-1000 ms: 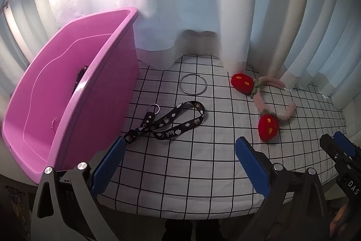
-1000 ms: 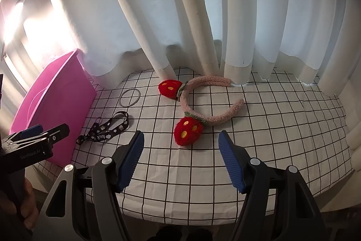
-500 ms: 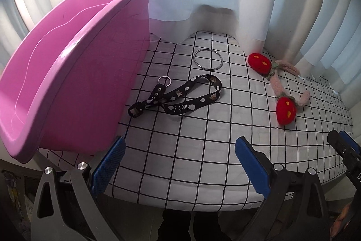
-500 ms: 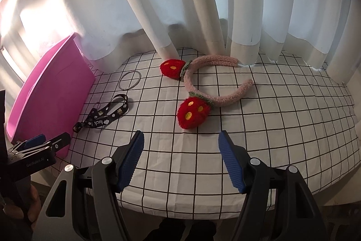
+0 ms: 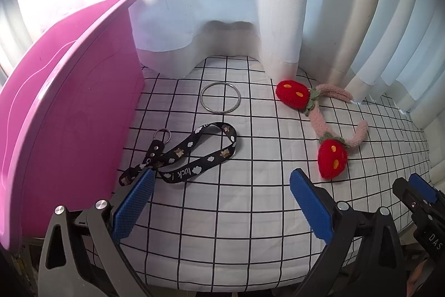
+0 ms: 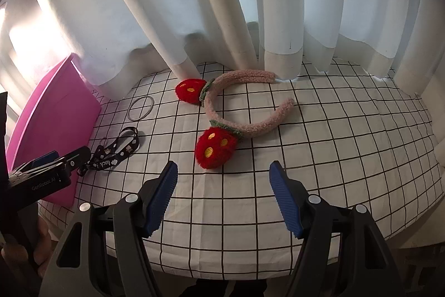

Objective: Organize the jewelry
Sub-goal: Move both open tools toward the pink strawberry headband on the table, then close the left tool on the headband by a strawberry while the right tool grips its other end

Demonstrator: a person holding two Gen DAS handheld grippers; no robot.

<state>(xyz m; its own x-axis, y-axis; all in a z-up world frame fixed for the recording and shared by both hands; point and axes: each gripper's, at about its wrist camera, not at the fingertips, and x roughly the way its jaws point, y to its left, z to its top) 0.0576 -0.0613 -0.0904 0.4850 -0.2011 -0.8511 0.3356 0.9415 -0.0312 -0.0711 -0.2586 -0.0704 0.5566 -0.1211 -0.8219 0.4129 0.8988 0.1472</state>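
My open, empty right gripper (image 6: 222,185) hovers just short of the soft, probably light, pink plush strawberry headband (image 6: 250,127); I'd pinch its band.

white pleated curtain (image 6: 250,4) hanging behind, its hem resting on the far edge, surface (image 6: 347,135) covered by a white cloth with black grid lines, sunlight glowing through at left

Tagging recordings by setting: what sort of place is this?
Likely a home room by a window: white curtains hang behind a table under a checked cloth, where a pink bin, a strawberry headband, a lanyard and a metal ring lie.
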